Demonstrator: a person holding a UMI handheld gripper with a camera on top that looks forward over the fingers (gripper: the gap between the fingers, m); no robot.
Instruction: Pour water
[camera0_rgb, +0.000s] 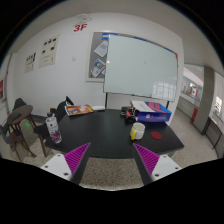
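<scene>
White walls and a whiteboard (140, 62) back a dark table (100, 135). On it, well beyond the gripper (110, 158), stand a bottle (53, 128) and a cup (138, 131), apart. Fingers spread wide, holding nothing; pouring seems not begun.

The table (100, 128) looks dark and smooth. The whiteboard (140, 66) is white and shiny. The floor (111, 172) looks speckled and hard. The chair (22, 128) looks wooden.

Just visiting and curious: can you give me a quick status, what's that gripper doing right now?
Gripper open, holding nothing. Water bottle and yellow cup on dark table, beyond the fingers. Nothing in the way.
</scene>
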